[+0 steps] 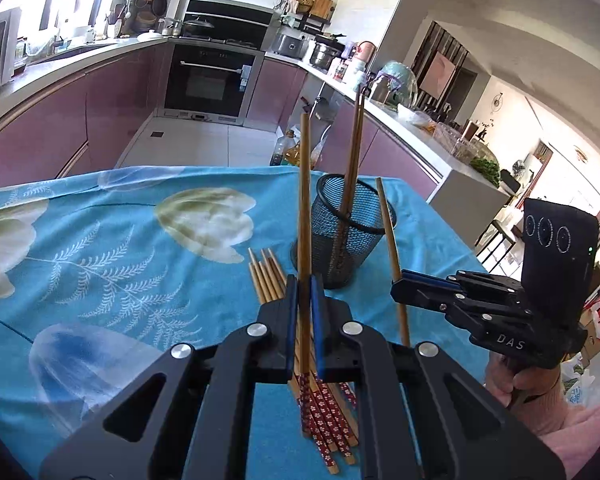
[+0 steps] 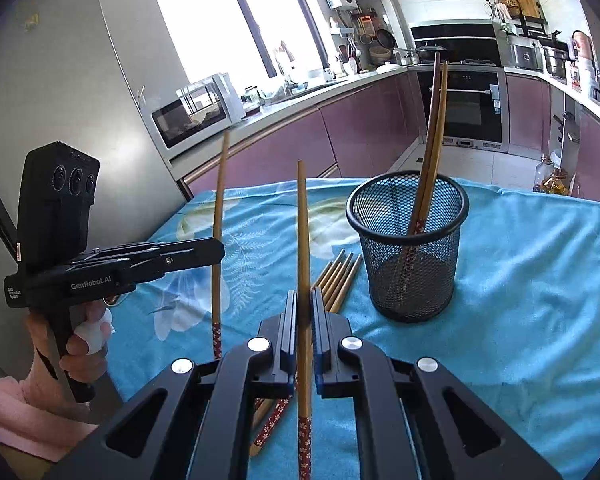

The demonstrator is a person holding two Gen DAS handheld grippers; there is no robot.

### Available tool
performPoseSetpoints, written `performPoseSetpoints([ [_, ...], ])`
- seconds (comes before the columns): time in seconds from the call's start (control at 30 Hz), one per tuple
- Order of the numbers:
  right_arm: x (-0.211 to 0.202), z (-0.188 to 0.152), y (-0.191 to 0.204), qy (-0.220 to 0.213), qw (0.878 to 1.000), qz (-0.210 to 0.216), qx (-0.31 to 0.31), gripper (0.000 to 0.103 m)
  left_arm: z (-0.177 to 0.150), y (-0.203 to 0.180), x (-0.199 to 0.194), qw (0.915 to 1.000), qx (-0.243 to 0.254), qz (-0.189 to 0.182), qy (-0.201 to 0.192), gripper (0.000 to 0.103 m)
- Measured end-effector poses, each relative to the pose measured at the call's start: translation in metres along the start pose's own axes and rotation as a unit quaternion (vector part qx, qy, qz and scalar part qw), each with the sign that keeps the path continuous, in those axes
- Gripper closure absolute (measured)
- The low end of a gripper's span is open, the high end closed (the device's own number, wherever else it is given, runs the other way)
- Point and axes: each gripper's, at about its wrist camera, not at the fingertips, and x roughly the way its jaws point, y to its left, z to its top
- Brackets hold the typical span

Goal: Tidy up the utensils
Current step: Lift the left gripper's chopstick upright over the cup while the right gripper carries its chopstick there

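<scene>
A black mesh holder (image 1: 350, 228) (image 2: 408, 248) stands on the blue cloth with two chopsticks (image 1: 354, 160) (image 2: 434, 128) upright inside. My left gripper (image 1: 304, 284) is shut on one bamboo chopstick (image 1: 304, 200), held upright; it shows in the right wrist view (image 2: 216, 254) with its chopstick (image 2: 219, 200). My right gripper (image 2: 304, 300) is shut on another chopstick (image 2: 303, 240), also upright; it shows in the left wrist view (image 1: 396, 286) with its chopstick (image 1: 389, 232). Several more chopsticks (image 1: 266, 276) (image 2: 338, 278) lie on the cloth in front of the holder, partly hidden under the grippers.
The table with the blue floral cloth (image 1: 100, 248) (image 2: 532, 280) ends at a far edge, with the kitchen floor beyond. Purple cabinets and an oven (image 1: 210, 80) lie behind. A fridge (image 2: 80, 92) stands left of the table.
</scene>
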Motion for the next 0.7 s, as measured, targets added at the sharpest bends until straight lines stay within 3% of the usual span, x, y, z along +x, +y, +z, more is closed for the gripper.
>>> performPoseSetpoints([
  [0.3, -0.025, 0.021, -0.005, -0.048, 0.999, 0.000, -0.004, 0.097, 0.021, -0.016, -0.026, 0.9984, 0.007, -0.027, -0.049, 0.096],
  [0.7, -0.058, 0.070, -0.012, -0.114, 0.993, -0.021, -0.025, 0.097, 0.068, -0.039, -0.024, 0.9949, 0.023, -0.039, -0.091, 0.096],
])
